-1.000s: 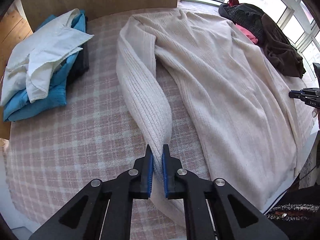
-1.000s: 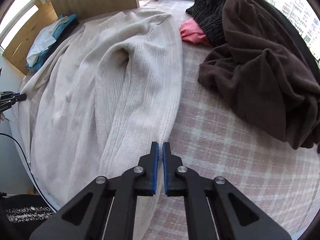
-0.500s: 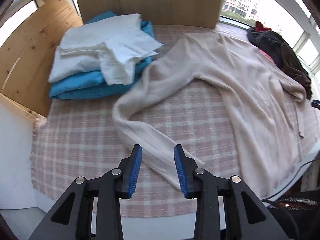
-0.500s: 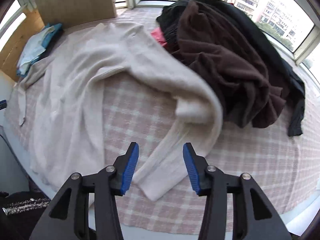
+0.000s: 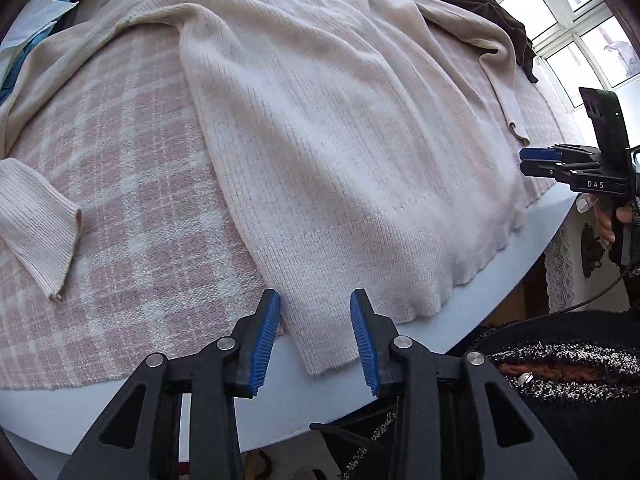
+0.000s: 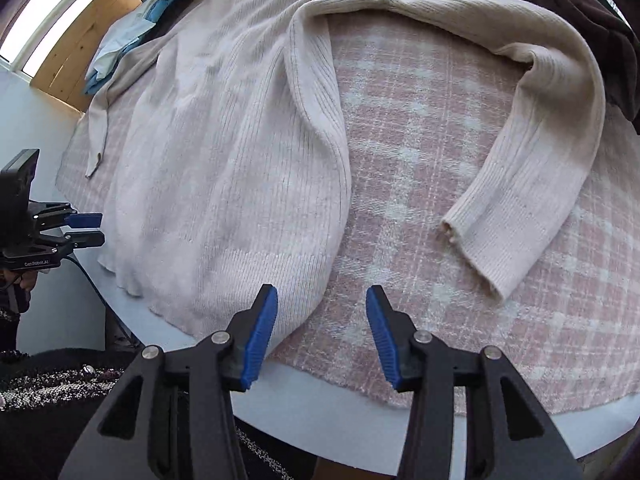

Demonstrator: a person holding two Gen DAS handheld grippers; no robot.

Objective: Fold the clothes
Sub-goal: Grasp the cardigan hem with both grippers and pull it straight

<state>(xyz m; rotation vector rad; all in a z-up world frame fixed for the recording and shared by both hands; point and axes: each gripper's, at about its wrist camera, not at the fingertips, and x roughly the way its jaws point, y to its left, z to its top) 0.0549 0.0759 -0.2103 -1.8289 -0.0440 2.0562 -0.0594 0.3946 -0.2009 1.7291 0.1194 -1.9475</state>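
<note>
Sweater [image 5: 340, 140] lies flat on the checked blanket [image 5: 132, 200], left tool [image 5: 316, 336] and right tool [image 6: 322, 330] both wide open at its hem, gripping nothing.

Black gripper [image 5: 316, 336] arms — ribbed blue pads [image 6: 262, 334], silver screws — speckled black knitwear.

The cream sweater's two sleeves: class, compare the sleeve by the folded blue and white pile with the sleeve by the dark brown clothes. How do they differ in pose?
1. The sleeve by the folded pile runs off the picture's edge in the left wrist view; the sleeve by the brown clothes shows whole.
2. The second bends sharply at the elbow; the first curves gently.

Both are ribbed cream knit, lying on the pink checked cloth, cuffs toward the near edge.
</note>
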